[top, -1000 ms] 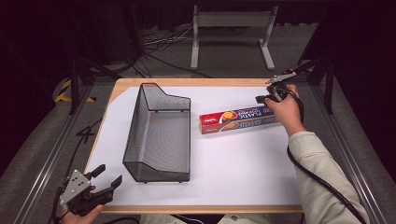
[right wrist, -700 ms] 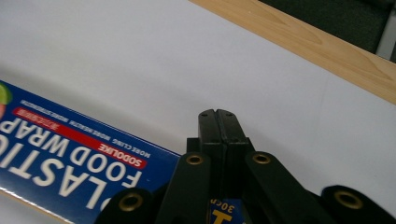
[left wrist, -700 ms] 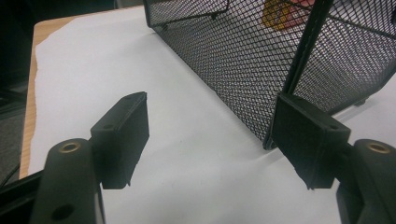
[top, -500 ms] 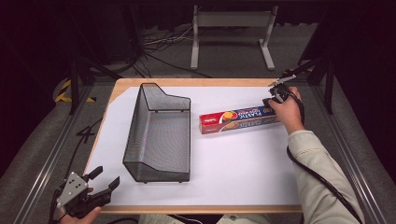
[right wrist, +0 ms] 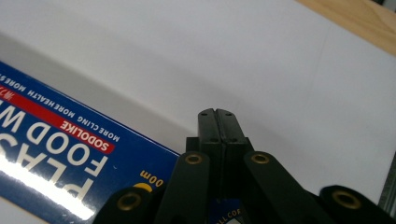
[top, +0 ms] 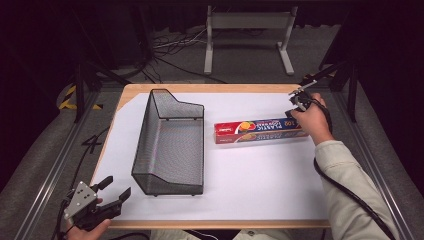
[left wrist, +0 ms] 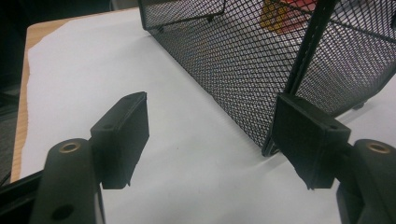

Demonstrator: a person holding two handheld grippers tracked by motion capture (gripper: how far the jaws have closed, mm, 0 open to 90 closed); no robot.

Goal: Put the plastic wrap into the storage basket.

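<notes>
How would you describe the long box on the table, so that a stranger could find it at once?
Start at the white sheet covering the table, then look right of the black mesh basket. There lies the plastic wrap box, flat, its right end under the right gripper. It is the one colourful thing there: long, narrow, red and blue, with white lettering.

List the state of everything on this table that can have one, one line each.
Left tool: open, jaws wide apart, beside the basket's near corner, touching nothing.
Right tool: shut, jaws pressed together, empty, at the box's end.
Mesh basket: upright, empty.
Plastic wrap box: closed, lying flat on the white sheet, outside the basket.
</notes>
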